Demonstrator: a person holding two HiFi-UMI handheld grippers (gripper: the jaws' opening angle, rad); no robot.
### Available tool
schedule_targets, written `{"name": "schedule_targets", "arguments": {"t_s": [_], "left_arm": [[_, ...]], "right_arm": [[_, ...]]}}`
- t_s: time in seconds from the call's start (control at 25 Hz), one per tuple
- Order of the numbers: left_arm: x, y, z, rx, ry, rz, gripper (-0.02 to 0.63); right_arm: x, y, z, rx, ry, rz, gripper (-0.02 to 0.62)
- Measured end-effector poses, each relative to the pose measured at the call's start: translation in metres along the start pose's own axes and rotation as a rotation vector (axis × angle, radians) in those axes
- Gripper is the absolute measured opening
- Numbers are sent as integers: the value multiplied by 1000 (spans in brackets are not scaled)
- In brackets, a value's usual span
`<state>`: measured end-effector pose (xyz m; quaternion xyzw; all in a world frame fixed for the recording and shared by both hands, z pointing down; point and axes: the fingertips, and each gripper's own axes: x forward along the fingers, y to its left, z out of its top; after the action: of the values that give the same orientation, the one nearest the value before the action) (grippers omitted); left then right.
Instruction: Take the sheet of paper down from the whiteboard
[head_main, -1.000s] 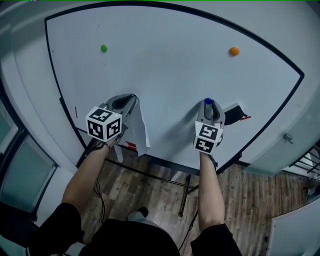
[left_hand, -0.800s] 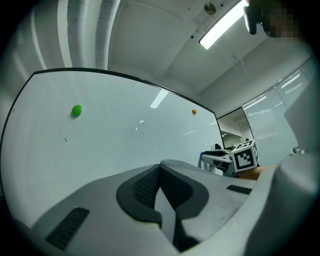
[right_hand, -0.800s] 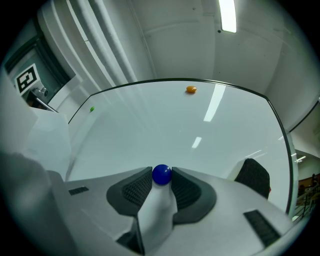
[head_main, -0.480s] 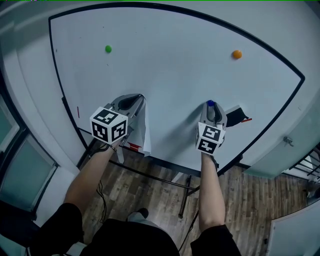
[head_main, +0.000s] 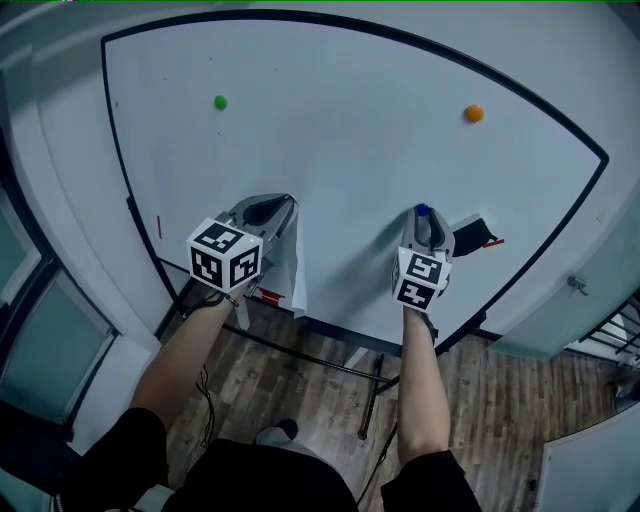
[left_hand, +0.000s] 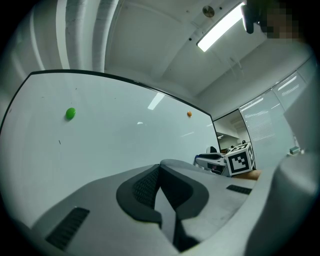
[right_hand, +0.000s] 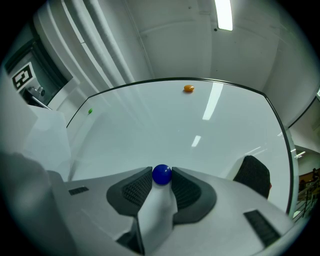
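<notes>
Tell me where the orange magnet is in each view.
Head view: orange magnet, upper right of the whiteboard.
Left gripper view: orange magnet right of centre, by the top frame.
Right gripper view: orange magnet top centre, under the frame.
Shared landmark: green magnet, always to its left.

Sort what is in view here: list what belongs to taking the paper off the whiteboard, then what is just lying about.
Belongs to the job:
- sheet of paper, clamped in the left gripper
- blue magnet, pinched in the right gripper
- whiteboard

Just lying about:
- green magnet, on the board
- orange magnet, on the board
- black eraser, at the board's lower edge
</notes>
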<state>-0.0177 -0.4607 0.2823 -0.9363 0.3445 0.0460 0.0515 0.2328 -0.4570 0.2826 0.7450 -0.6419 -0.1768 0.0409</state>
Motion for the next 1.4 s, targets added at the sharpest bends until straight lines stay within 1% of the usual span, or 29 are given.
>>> {"name": "schedule_targets", "arguments": {"t_s": [1.4], "left_arm": [[-2, -4, 1, -5, 1, -7, 18]], "right_arm": [[2, -1, 1, -6, 12, -9, 127]]}}
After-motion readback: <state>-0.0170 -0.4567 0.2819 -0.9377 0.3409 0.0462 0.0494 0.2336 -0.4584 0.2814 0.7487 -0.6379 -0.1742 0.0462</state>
